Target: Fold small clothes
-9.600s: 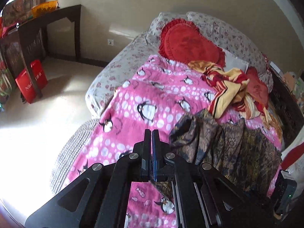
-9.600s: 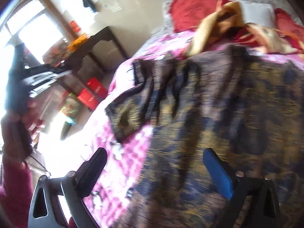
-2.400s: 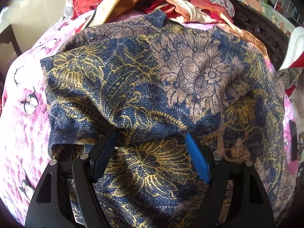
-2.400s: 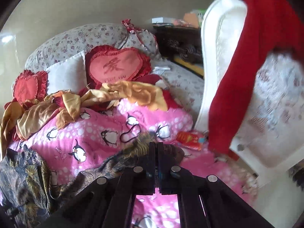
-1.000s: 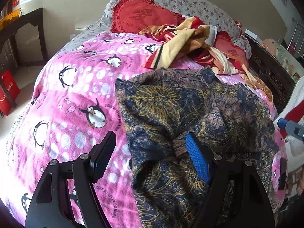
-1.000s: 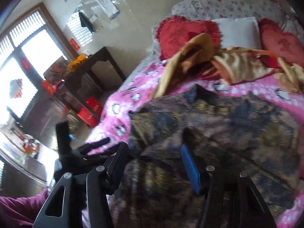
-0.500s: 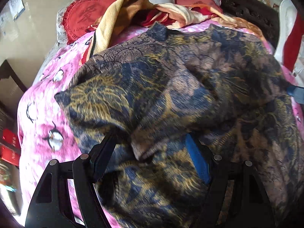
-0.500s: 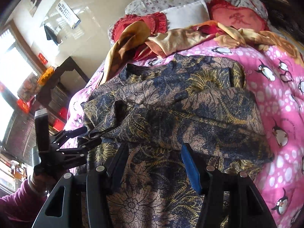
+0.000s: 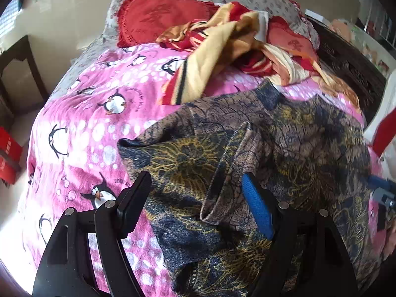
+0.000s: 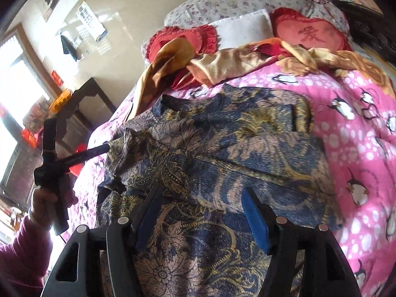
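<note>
The left gripper (image 9: 198,193) hangs over the near left part of a batik shirt (image 9: 284,153), its fingers spread wide and holding nothing. Between them lies a raised fold (image 9: 222,173) of the shirt, running away from the gripper; the blue pad (image 9: 257,208) sits just right of that fold, and the black finger (image 9: 133,200) stands over the shirt's left hem, where dark cloth meets the pink penguin blanket (image 9: 81,113). Left of the gripper the blanket lies bare out to the bed's edge. Ahead, past the shirt's collar, a crumpled red-and-yellow cloth (image 9: 222,49) and a red heart cushion (image 9: 158,17) crowd the head of the bed.

The right gripper (image 10: 200,215) hovers over the shirt's near hem, its fingers likewise wide apart with no cloth pinched. The shirt (image 10: 222,153) spreads ahead of it, rumpled, its right edge ending in a sleeve fold beside open pink blanket (image 10: 358,148) to the gripper's right. At the far left of this view the person's hand (image 10: 49,198) holds the other gripper, whose tip touches the shirt's left edge (image 10: 111,148). Beyond the shirt lie a white pillow (image 10: 245,29) and a second heart cushion (image 10: 311,34).
</note>
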`<state>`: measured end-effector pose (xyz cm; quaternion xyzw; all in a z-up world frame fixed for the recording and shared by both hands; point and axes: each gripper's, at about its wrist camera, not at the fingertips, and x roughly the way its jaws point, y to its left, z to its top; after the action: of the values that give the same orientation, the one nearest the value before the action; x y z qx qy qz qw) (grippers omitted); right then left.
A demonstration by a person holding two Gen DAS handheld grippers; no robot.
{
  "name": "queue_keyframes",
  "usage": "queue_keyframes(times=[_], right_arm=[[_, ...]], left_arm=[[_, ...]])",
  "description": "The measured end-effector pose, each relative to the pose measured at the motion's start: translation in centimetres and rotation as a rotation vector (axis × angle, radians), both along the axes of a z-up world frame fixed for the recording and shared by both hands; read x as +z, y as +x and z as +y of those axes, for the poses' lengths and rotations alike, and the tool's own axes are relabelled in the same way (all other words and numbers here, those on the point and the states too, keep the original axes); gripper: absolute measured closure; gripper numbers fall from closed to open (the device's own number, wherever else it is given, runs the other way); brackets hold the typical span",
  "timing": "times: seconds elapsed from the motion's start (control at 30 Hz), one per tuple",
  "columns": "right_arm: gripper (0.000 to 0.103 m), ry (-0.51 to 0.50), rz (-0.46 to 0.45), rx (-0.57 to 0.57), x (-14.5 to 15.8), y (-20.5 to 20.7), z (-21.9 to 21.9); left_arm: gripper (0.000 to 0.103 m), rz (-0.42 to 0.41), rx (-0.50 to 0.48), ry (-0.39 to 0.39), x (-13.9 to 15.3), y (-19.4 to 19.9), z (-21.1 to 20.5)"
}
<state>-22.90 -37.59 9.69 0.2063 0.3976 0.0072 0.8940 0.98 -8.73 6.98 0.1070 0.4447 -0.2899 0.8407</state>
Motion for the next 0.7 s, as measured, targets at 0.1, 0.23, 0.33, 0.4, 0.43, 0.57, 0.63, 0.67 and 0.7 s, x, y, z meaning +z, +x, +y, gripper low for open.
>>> queue_keyframes(times=[0.1, 0.23, 0.33, 0.4, 0.43, 0.57, 0.63, 0.67, 0.7], right_arm=[[0.039, -0.025, 0.004, 0.064, -0.7, 2.1, 1.0], [0.039, -0.126, -0.021, 0.146, -0.7, 5.1, 2.1], [0.039, -0.205, -0.014, 0.222, -1.5, 7.2, 2.6], [0.039, -0.234, 0.027, 0.289, -2.4, 8.5, 2.9], [0.044, -0.241, 0.045, 0.316, -2.9, 8.9, 3.1], [0.092, -0.28, 0.08, 0.349, -4.0, 9.7, 3.5], [0.095, -0.274, 0.052, 0.352, -3.2, 9.0, 3.6], [0.097, -0.268, 0.033, 0.356, -2.6, 8.4, 3.8], [0.097, -0.262, 0.017, 0.36, -2.0, 7.7, 3.9]], left_arm=[[0.027, -0.021, -0.039, 0.003, -0.3, -0.3, -1.7], [0.027, -0.017, -0.065, 0.008, -1.2, 1.1, -3.7], [0.027, -0.005, -0.079, -0.004, -1.7, 2.2, -4.9], [0.027, 0.002, -0.114, -0.02, -1.7, 2.4, -5.5], [0.027, -0.001, -0.135, -0.024, -1.6, 2.5, -5.8], [0.072, 0.009, -0.208, -0.043, -1.0, 2.1, -6.5], [0.08, 0.025, -0.239, -0.078, -0.4, 1.8, -5.8], [0.08, 0.026, -0.257, -0.097, 0.1, 1.4, -5.3], [0.08, 0.015, -0.272, -0.107, 0.6, 0.8, -4.8]])
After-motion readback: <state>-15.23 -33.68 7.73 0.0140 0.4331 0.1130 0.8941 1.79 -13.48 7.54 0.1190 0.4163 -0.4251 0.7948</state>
